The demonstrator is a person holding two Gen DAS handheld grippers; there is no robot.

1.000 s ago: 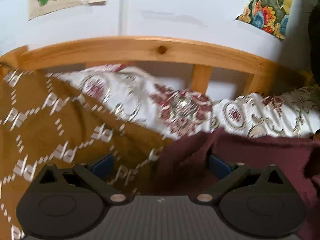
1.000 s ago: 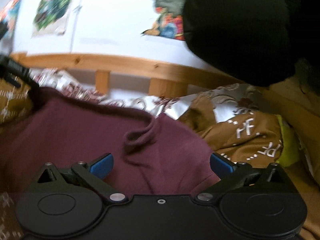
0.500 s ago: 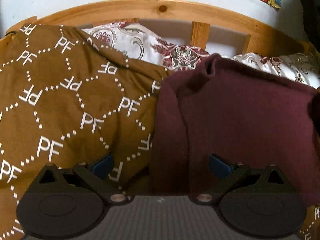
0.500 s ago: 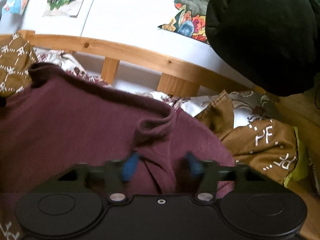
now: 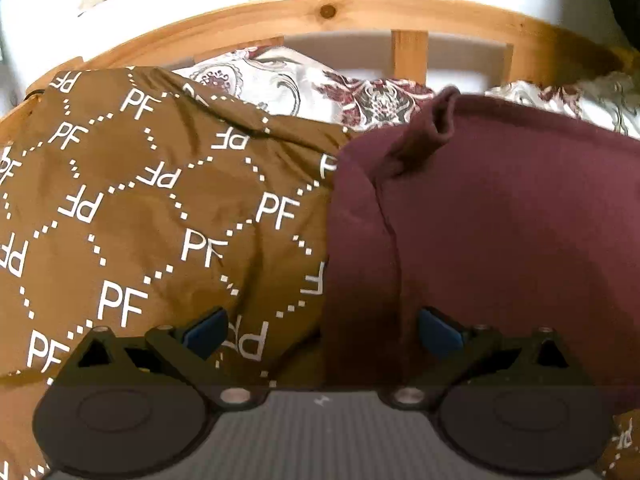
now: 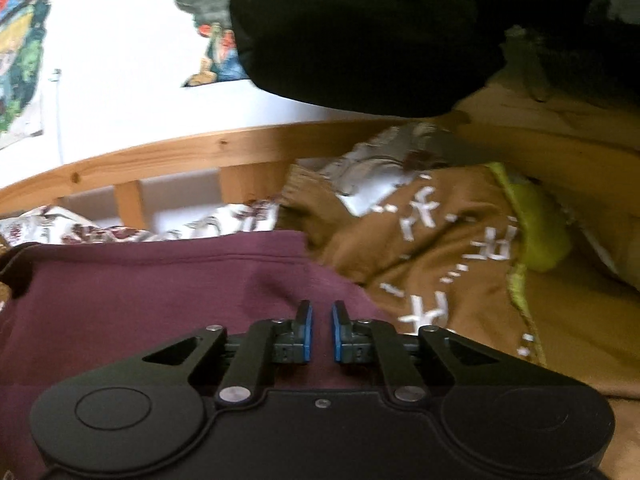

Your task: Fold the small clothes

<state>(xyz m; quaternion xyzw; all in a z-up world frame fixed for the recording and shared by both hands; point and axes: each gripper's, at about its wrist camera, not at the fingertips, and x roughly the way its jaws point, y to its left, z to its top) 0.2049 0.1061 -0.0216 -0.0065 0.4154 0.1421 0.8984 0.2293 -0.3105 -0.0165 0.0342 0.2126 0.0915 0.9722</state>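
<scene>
A wooden-railed bed carries a brown PF-patterned cover; a maroon garment lies on it, beside what seems a floral pillow.

Right tongs, opening, empty, over maroon garment.

Left gripper: jaws spread wide, blue pads far apart at 9 and 3 o'clock of the wrist view, nothing pressed between them, body pitched steeply down. Right gripper: jaws nearly together and opening, a narrow gap between the blue pads, no cloth visible in that gap; pads stand upright and parallel, pointing toward 12 o'clock, body tilted slightly down. Right wrist view is motion-blurred. No hands or sleeves visible in either view.
</scene>
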